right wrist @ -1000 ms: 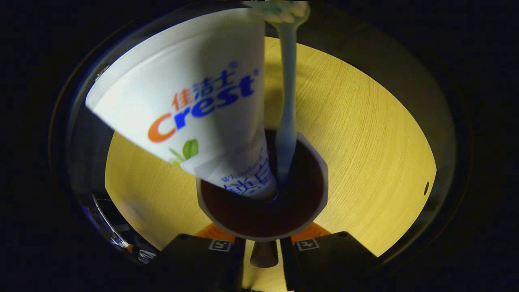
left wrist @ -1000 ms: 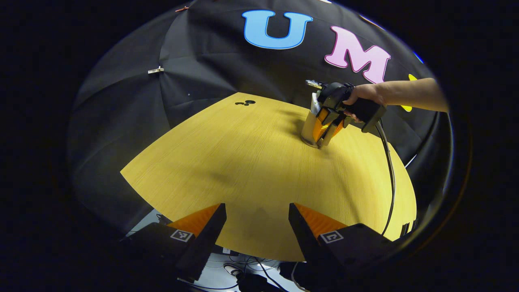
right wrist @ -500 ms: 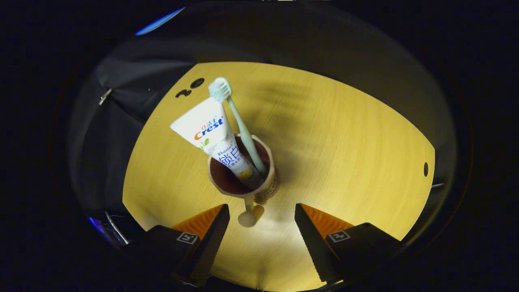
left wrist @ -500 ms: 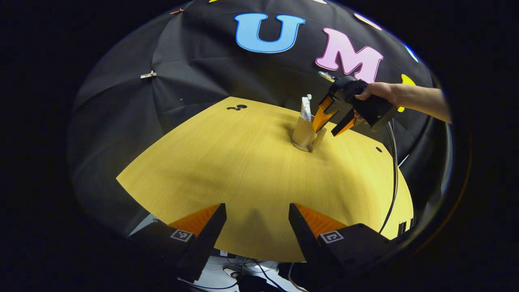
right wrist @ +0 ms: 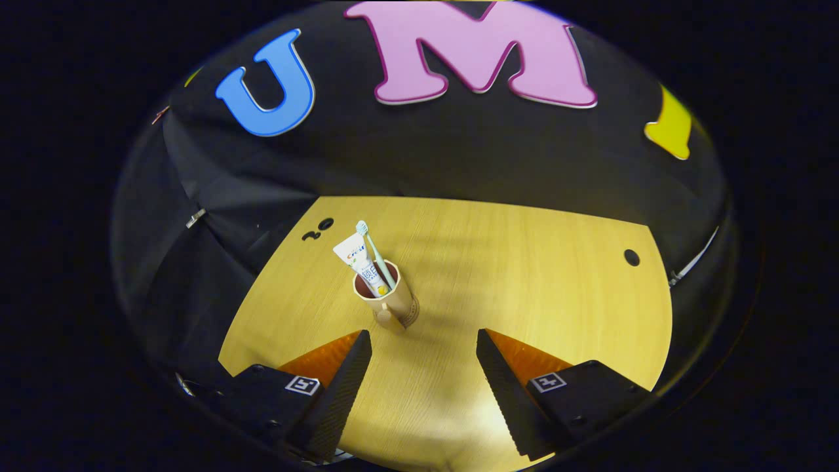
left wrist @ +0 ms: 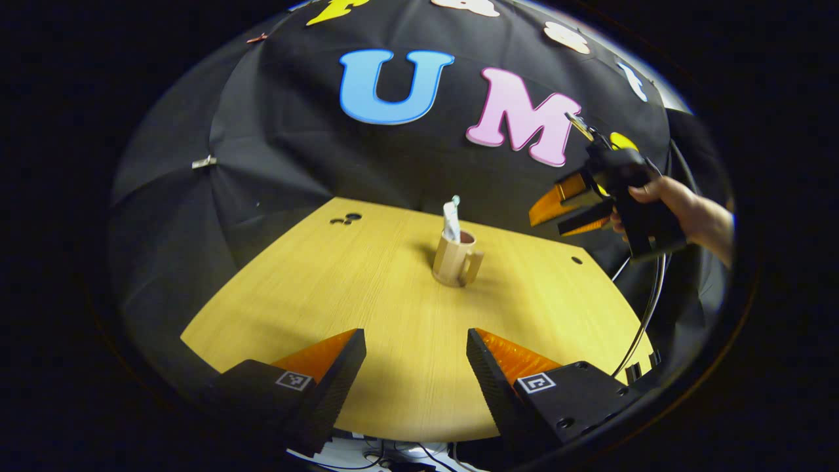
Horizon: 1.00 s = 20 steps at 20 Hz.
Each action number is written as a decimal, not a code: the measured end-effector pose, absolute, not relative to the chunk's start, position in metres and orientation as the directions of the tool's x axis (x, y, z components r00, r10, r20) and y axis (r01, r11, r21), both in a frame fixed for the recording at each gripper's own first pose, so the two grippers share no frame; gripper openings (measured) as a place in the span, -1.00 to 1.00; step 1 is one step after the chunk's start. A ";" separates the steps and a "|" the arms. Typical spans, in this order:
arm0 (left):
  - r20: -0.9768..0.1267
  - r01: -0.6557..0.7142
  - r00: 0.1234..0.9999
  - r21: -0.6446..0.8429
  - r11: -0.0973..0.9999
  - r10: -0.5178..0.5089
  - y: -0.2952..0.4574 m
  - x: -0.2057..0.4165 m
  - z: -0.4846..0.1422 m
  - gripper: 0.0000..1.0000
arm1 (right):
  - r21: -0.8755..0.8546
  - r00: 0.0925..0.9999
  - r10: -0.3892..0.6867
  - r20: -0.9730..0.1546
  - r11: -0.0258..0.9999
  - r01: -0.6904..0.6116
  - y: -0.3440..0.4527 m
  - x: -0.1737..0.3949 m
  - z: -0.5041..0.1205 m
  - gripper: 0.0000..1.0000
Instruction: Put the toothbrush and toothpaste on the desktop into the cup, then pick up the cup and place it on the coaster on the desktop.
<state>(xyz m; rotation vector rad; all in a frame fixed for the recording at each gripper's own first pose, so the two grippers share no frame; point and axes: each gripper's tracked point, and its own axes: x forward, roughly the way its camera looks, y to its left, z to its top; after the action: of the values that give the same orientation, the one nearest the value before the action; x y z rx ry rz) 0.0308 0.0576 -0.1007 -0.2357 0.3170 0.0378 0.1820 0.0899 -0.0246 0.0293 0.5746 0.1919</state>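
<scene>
Wooden desktop [right wrist: 524, 275] bears the cup [right wrist: 392, 303] with toothbrush [right wrist: 373, 252] and toothpaste [right wrist: 357, 262]; both grippers' jaws apart.

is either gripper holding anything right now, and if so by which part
Nothing is held. The left gripper and the right gripper are both open with bare gaps, and the cup with toothpaste and toothbrush stands free on the desktop.

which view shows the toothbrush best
The right gripper view: the toothbrush stands clear beside the toothpaste in the cup. In the left gripper view the tube hides most of it.
</scene>
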 end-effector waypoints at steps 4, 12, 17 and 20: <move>-0.213 -0.002 0.976 -0.170 0.985 -0.035 0.048 0.038 -0.044 0.95 | 0.044 0.916 0.119 -0.382 0.993 -0.110 0.064 0.126 0.001 0.98; -0.078 -0.032 0.997 -0.137 0.990 0.022 0.028 0.041 0.008 0.95 | 0.108 0.994 -0.015 -0.109 0.994 0.026 0.019 0.016 0.045 0.97; -0.060 -0.057 0.997 -0.105 0.993 0.051 0.004 0.026 0.008 0.95 | 0.042 0.993 -0.112 0.033 0.993 0.111 -0.009 -0.025 0.062 0.96; -0.022 -0.021 1.000 -0.081 0.996 0.019 -0.017 0.021 0.015 0.95 | -0.008 0.990 -0.128 0.058 0.992 0.129 -0.016 -0.041 0.051 0.96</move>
<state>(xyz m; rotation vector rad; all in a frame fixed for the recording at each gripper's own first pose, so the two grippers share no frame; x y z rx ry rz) 0.0206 -0.0168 0.0148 -0.0818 0.0217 0.0202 -0.0410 -0.0156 0.0509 -0.0121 -0.0571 -0.1291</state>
